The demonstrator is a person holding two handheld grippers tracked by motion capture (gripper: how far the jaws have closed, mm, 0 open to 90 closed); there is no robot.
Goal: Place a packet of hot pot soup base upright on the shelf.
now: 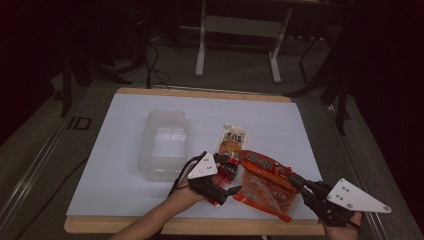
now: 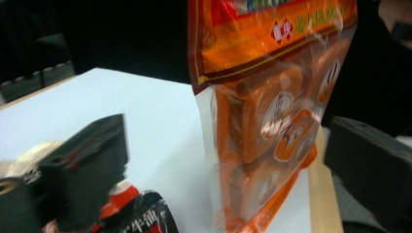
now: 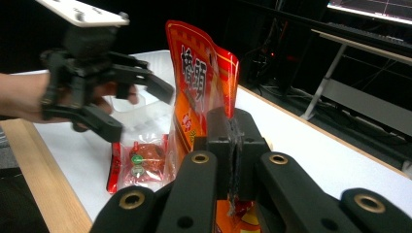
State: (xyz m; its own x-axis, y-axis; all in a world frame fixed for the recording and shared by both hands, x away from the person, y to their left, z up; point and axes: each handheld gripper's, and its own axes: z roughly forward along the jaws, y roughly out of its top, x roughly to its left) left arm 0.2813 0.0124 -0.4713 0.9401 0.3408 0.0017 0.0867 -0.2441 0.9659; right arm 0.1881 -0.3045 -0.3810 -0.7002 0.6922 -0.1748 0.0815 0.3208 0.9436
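An orange snack bag [image 1: 262, 181] stands tilted near the table's front edge. My right gripper [image 1: 293, 180] is shut on its right edge; in the right gripper view the jaws [image 3: 233, 133] pinch the bag [image 3: 197, 82]. My left gripper [image 1: 230, 175] is open at the bag's left side. In the left gripper view the bag [image 2: 265, 111] hangs between the wide jaws without touching either. A red and black packet [image 1: 228, 170] lies flat under the left gripper, also seen as the packet [image 3: 141, 160] on the table. The left gripper [image 3: 141, 111] shows open in the right gripper view.
A clear plastic container [image 1: 165, 144] sits left of centre on the white table sheet [image 1: 125, 175]. A white and orange pouch [image 1: 232, 139] lies just behind the packet. The wooden table edge [image 1: 200, 227] runs along the front. A desk frame [image 1: 237, 45] stands beyond the table.
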